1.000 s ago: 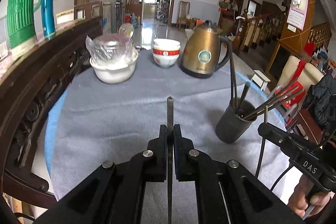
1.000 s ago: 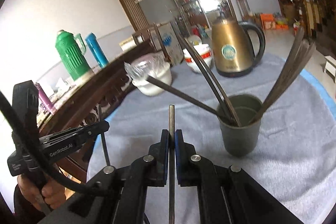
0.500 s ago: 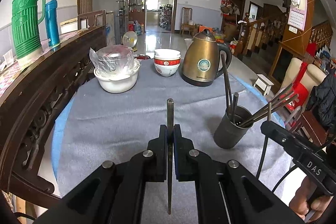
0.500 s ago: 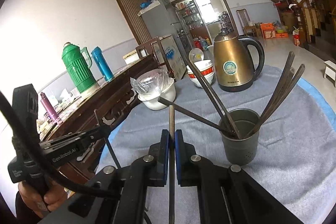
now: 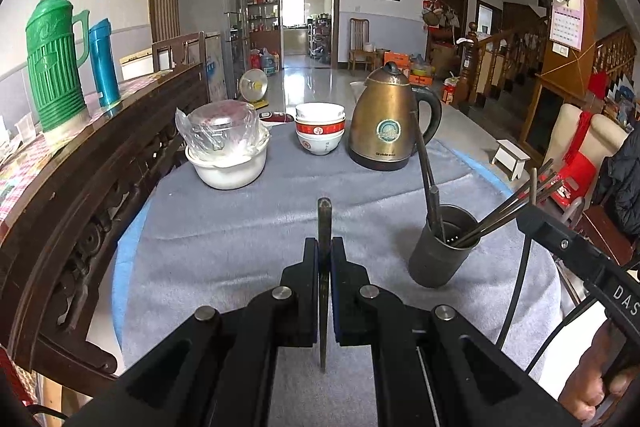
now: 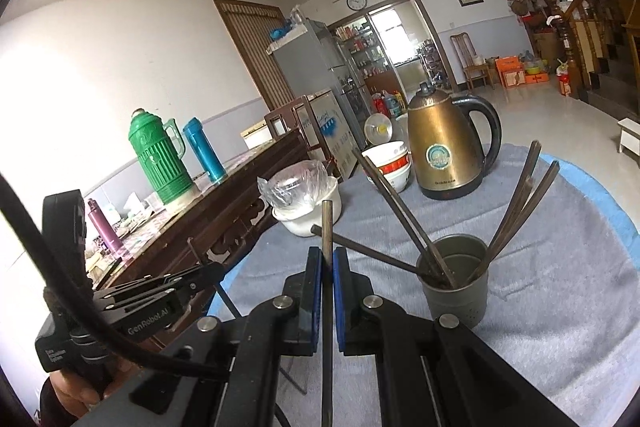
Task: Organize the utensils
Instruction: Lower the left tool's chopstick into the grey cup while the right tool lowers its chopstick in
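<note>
A dark metal holder cup (image 5: 438, 255) (image 6: 456, 291) stands on the grey cloth with several dark chopsticks fanned out of it. In the left wrist view my left gripper (image 5: 324, 247) is shut on a single dark chopstick (image 5: 324, 215), held upright above the cloth, left of the cup. My right gripper (image 6: 327, 259) is likewise shut on one chopstick (image 6: 327, 223), also left of the cup and nearer than it. Each gripper shows in the other's view: the right one (image 5: 568, 247) by the cup, the left one (image 6: 160, 295) low at the left.
A bronze kettle (image 5: 386, 123), stacked red-and-white bowls (image 5: 320, 133) and a white bowl holding a plastic-wrapped dish (image 5: 226, 147) line the far side of the table. A carved wooden sideboard (image 5: 80, 187) with a green thermos (image 5: 54, 59) runs along the left. The table edge (image 6: 592, 183) curves at the right.
Both grippers have risen with their chopsticks still clamped, and both views have tipped up. The cup and table now sit lower in the views and more of the room shows.
</note>
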